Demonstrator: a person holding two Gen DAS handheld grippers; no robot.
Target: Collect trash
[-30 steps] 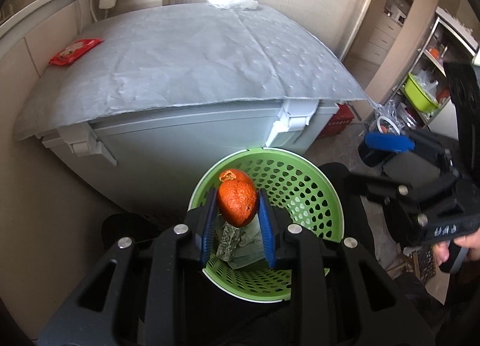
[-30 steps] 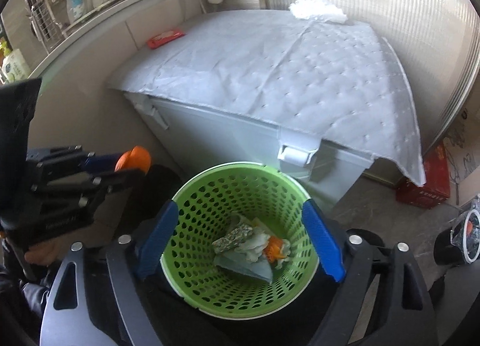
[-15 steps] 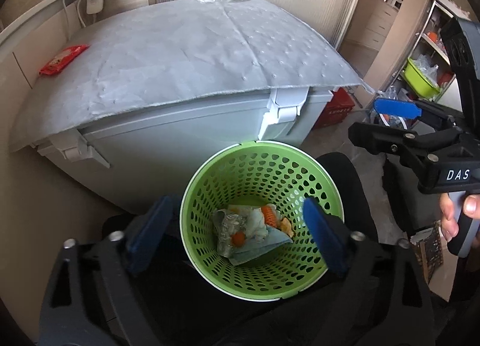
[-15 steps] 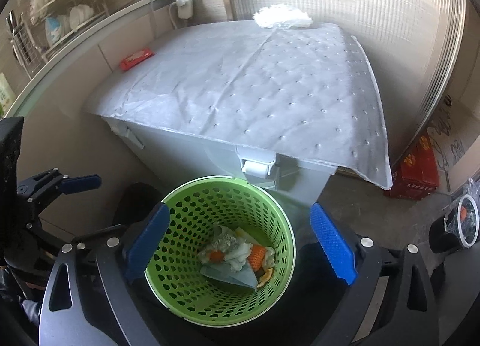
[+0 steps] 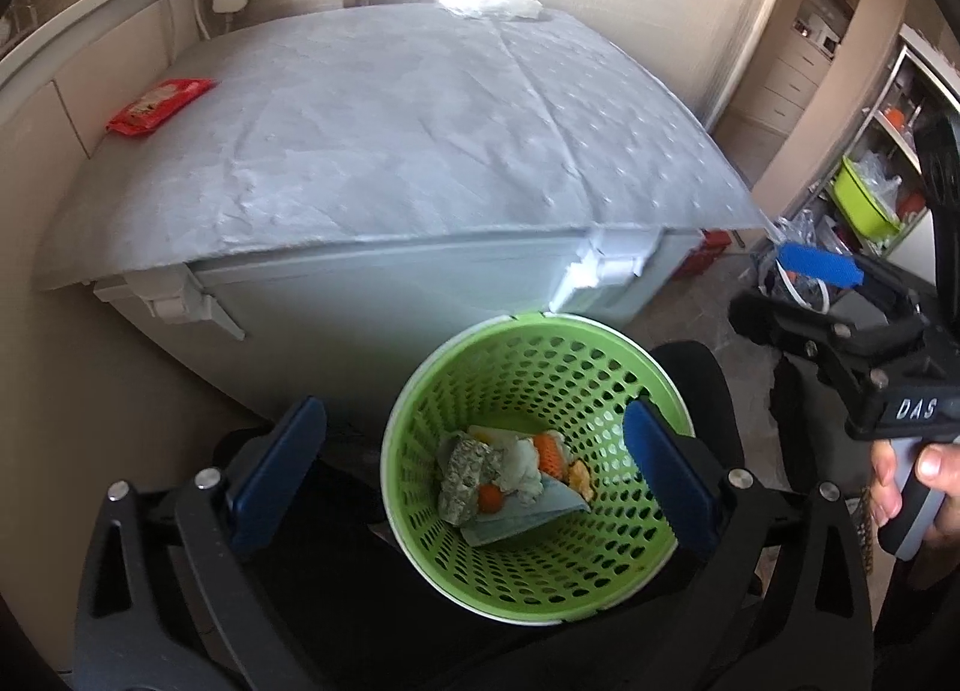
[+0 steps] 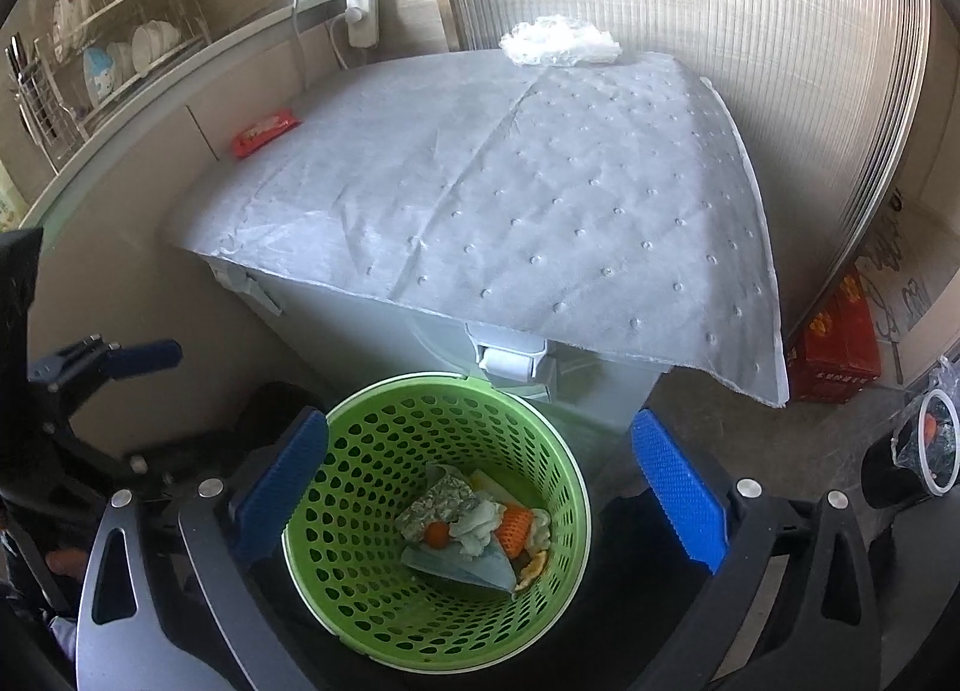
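A green perforated basket (image 5: 600, 343) stands on the floor in front of a grey covered box (image 5: 390, 139); it also shows in the right wrist view (image 6: 384, 433). It holds orange peel (image 5: 489, 498), tissue and a sponge piece. My left gripper (image 5: 474, 475) is open and empty above the basket. My right gripper (image 6: 480, 481) is open and empty above it too. A red wrapper (image 5: 159, 106) lies at the box's far left, also in the right wrist view (image 6: 267, 132). A white crumpled plastic wad (image 5: 486, 4) lies at the far edge, also in the right wrist view (image 6: 561, 48).
A power strip (image 6: 360, 1) hangs on the wall behind the box. A dish rack (image 6: 102, 67) stands on the counter to the left. A red carton (image 6: 837, 343) sits on the floor at right. Shelves with a green bowl (image 5: 864, 199) are further right.
My left gripper opened and dropped the orange peel into the basket. Both grippers then rose and drew back a little from the basket.
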